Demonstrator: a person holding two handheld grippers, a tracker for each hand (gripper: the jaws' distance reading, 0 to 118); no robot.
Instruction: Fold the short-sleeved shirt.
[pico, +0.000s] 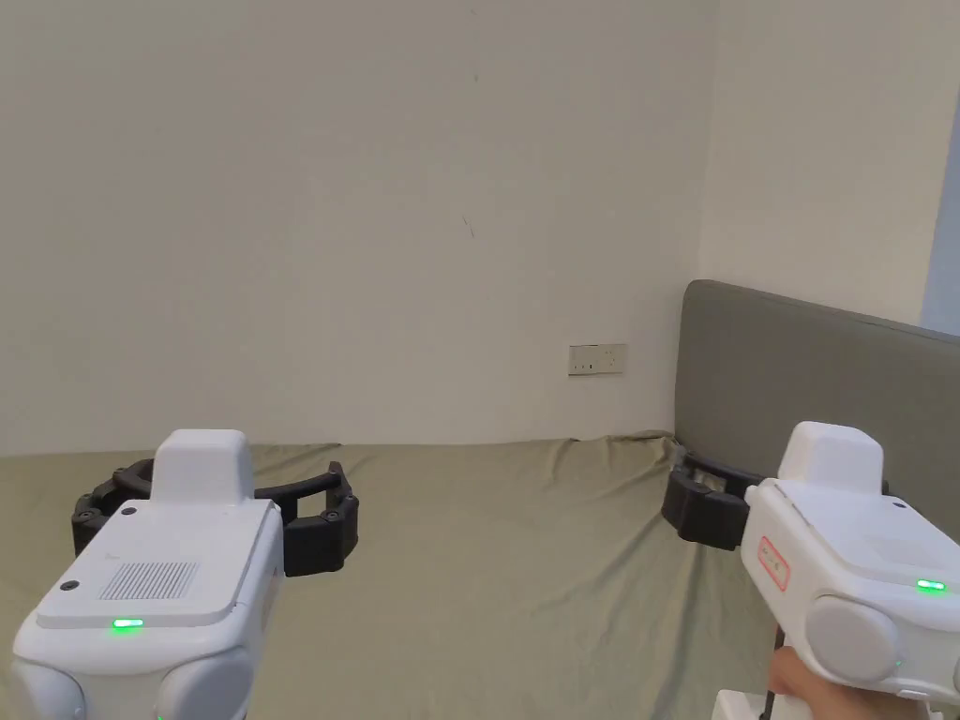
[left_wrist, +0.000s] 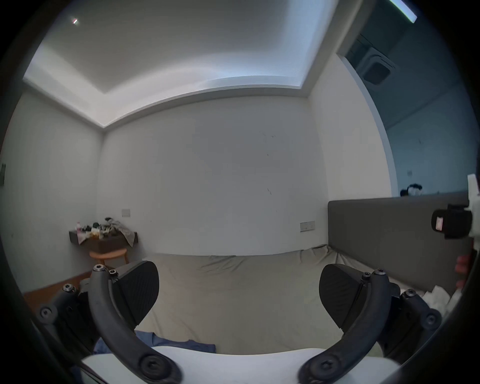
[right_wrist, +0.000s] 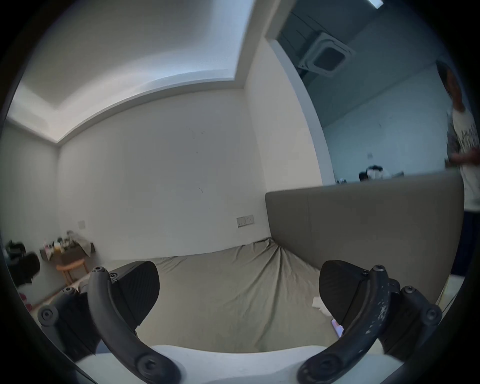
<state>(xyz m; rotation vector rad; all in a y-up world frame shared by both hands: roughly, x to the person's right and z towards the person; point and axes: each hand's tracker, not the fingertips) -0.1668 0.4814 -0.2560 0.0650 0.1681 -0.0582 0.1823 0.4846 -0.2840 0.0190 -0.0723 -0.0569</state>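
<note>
A piece of blue cloth (left_wrist: 181, 345) lies on the bed just below my left gripper, and most of it is hidden behind the gripper's white body. I cannot tell whether it is the short-sleeved shirt. My left gripper (left_wrist: 239, 293) hangs over the olive sheet with its jaws wide apart and nothing between them; in the head view the left gripper (pico: 211, 511) is at the lower left. My right gripper (right_wrist: 239, 293) is also open and empty, held above the bed near the headboard, and the right gripper (pico: 717, 511) sits at the lower right of the head view.
An olive sheet (pico: 506, 553) covers the bed, with a grey headboard (pico: 806, 384) on the right and a bare wall behind. A white crumpled item (right_wrist: 319, 303) and a small flat object (right_wrist: 337, 329) lie by the headboard. A cluttered shelf (left_wrist: 104, 232) and stool stand far left. A person (right_wrist: 466, 156) stands beyond the headboard.
</note>
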